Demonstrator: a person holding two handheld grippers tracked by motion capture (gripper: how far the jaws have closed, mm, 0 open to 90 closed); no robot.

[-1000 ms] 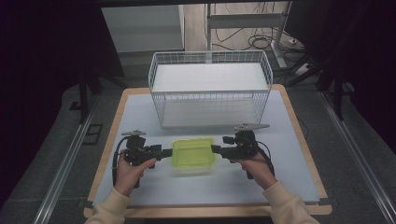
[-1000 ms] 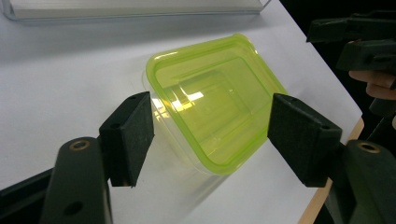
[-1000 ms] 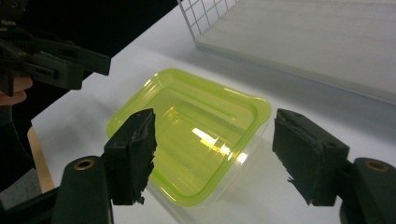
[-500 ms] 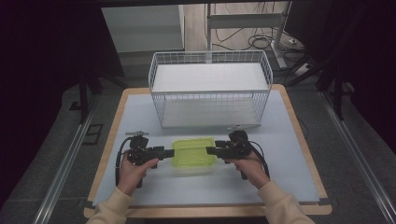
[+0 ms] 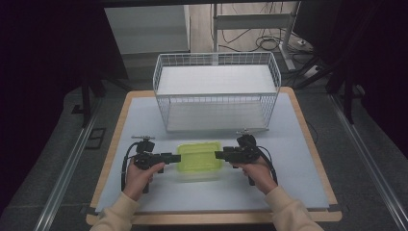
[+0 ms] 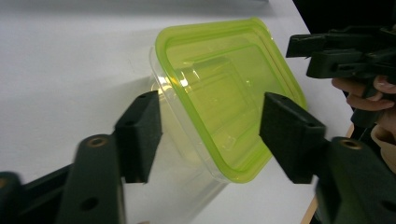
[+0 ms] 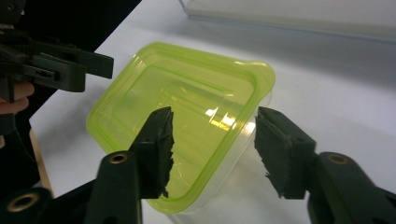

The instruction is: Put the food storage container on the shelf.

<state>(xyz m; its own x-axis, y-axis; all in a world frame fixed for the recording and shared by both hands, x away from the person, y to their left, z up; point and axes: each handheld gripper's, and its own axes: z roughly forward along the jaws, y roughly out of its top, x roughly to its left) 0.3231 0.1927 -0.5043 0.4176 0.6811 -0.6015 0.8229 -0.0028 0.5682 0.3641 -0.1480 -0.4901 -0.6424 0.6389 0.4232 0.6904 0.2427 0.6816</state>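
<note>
A clear plastic container with a lime-green lid (image 5: 198, 158) lies on the mat near the table's front. My left gripper (image 5: 176, 158) points at its left end and my right gripper (image 5: 219, 155) at its right end, each held in a hand. In the left gripper view the jaws (image 6: 210, 100) straddle one end of the container (image 6: 219, 88) with gaps at both pads. The right gripper (image 7: 215, 114) brackets a corner of the lid (image 7: 182, 102), its right pad (image 7: 280, 149) apart from it. Both pairs of jaws have just been closing and stand open.
A white wire basket (image 5: 216, 58) with a white floor stands behind the container at the back of the table. A pale blue mat (image 5: 298, 163) covers the wooden tabletop (image 5: 108, 159). Dark floor and rails lie on both sides.
Both grippers have moved inward to the container's two ends, and their jaws have narrowed around it. The container has stayed in place.
</note>
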